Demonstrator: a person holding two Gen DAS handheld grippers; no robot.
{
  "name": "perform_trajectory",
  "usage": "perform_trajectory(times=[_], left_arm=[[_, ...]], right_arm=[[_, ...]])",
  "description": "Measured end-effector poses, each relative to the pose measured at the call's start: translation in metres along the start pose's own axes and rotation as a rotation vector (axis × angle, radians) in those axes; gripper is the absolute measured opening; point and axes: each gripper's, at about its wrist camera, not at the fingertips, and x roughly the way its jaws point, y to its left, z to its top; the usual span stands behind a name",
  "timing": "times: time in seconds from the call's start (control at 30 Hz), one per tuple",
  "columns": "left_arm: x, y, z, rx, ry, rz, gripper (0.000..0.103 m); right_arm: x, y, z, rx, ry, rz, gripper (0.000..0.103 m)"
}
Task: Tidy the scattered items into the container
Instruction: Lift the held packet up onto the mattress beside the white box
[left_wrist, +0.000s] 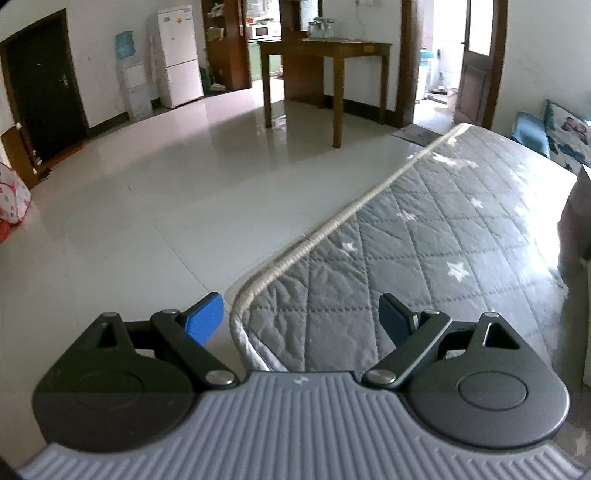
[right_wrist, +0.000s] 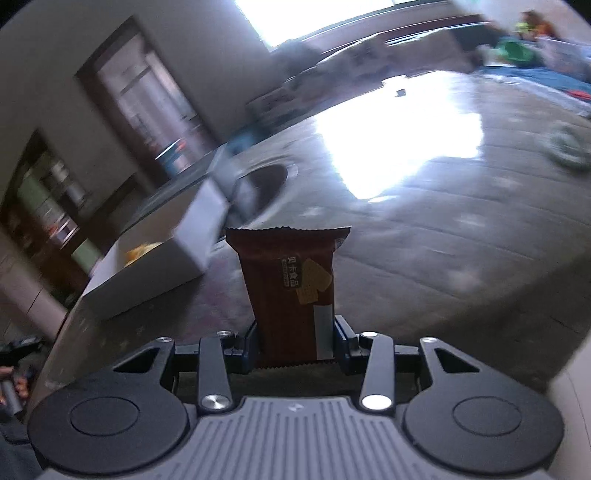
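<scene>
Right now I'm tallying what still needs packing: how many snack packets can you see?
1: a brown snack packet clamped between the right gripper's fingers, held above the quilted mat. Something yellow lies in the white box, too blurred to identify; others may be hidden.

A brown foil snack packet (right_wrist: 291, 291) stands upright, its lower end clamped; blurred. A white open-topped rectangular box (right_wrist: 155, 269) lies on the bed to its left, something yellow inside.

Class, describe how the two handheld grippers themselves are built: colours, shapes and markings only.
Both match: a grey ribbed body with a small logo, two black round discs, and black link bars on silver pivots. The left gripper has blue fingers. The right gripper shows darker blue fingers.
</scene>
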Motion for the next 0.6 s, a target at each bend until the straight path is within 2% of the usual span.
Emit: perform_trajectory(times=[0.3,0.4,0.6], left_arm=[[-0.009,-0.013,-0.003,0.071,-0.016,-0.041,0.090],[-0.011,-0.024,-0.004,0.105,-0.013,-0.068,0.090],[-0.011,-0.052,-0.010,0.199,0.016,-0.144,0.090]], right_arm=[[0.066,0.067,0.042,-0.267,0.124,0.163,0.040],[0.083,0.085,0.039,-0.346,0.168,0.203,0.040],[0.103,0.126,0.029,-0.525,0.231,0.214,0.040]])
